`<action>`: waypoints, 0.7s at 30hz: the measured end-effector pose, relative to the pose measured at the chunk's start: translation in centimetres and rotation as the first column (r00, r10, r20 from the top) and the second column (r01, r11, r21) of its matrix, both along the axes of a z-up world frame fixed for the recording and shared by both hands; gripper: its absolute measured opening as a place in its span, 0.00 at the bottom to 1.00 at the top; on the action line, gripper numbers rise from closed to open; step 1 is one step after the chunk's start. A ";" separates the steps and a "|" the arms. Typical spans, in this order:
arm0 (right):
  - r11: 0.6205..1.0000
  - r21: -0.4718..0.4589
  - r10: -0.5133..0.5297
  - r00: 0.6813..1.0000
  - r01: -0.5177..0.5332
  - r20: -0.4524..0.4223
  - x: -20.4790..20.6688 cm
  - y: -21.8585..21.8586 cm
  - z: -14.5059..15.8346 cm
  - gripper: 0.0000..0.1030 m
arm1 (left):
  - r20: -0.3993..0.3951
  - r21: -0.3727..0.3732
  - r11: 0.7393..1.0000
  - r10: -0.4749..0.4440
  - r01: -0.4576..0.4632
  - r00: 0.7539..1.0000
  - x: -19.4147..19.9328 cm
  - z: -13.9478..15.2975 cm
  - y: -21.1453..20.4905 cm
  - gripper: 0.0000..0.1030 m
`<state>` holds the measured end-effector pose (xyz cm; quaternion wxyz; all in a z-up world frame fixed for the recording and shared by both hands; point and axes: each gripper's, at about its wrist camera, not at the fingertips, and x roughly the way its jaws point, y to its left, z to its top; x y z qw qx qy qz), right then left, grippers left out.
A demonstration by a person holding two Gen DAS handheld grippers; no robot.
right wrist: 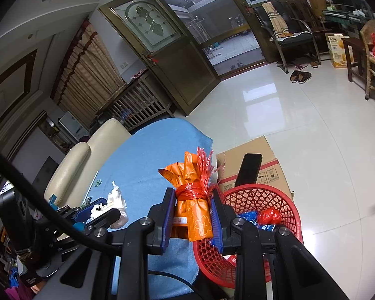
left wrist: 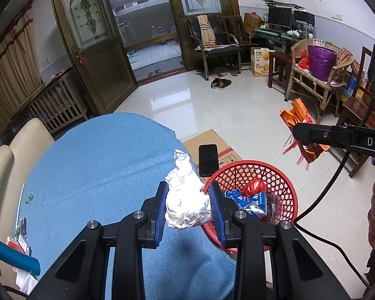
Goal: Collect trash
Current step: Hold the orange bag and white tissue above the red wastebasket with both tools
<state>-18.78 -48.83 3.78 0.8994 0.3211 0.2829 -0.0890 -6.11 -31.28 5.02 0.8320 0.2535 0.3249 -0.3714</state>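
Note:
My left gripper [left wrist: 188,203] is shut on a crumpled white paper wad [left wrist: 186,200], held over the blue cloth [left wrist: 100,165] beside the red mesh basket [left wrist: 285,187]. The basket holds blue wrappers [left wrist: 252,200] and a red wad [left wrist: 255,187]. My right gripper [right wrist: 192,212] is shut on an orange wrapper bundle tied with red ribbon [right wrist: 193,200], held at the left rim of the basket [right wrist: 285,200]. The right gripper also shows in the left wrist view [left wrist: 300,131], with the orange bundle [left wrist: 300,115] hanging from it. The left gripper with the wad [right wrist: 112,201] shows in the right wrist view.
A black phone [left wrist: 208,159] leans on a cardboard box [left wrist: 212,140] behind the basket. A cream chair [left wrist: 2,165] stands left of the table. Small scraps [left wrist: 22,235] lie at the cloth's left edge. Chairs and clutter line the far right wall.

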 end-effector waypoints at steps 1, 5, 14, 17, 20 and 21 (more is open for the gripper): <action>1.000 0.002 0.000 1.000 0.000 -0.002 0.1 0.0 0.0 0.28 | -0.001 0.001 1.000 0.000 0.000 1.000 0.0 -0.1 -0.1 0.34; 1.000 0.005 -0.001 1.000 0.001 -0.007 0.1 -0.1 -0.1 0.28 | -0.008 0.002 1.000 -0.001 0.001 1.000 0.1 -0.2 -0.1 0.34; 1.000 0.008 -0.003 1.000 0.003 -0.015 0.4 -0.2 -0.2 0.28 | -0.017 0.006 1.000 -0.003 0.003 1.000 0.1 -0.6 -0.1 0.34; 1.000 0.010 -0.004 1.000 0.004 -0.017 0.5 -0.2 -0.3 0.28 | -0.019 0.007 1.000 -0.003 0.003 1.000 0.1 -0.7 -0.2 0.34; 1.000 0.012 -0.005 1.000 0.005 -0.018 0.6 -0.3 -0.4 0.28 | -0.023 0.008 1.000 -0.005 0.005 1.000 0.0 -0.9 -0.3 0.34; 1.000 0.012 -0.006 1.000 0.006 -0.019 0.7 -0.2 -0.4 0.28 | -0.024 0.009 1.000 -0.005 0.005 1.000 0.0 -0.9 -0.3 0.34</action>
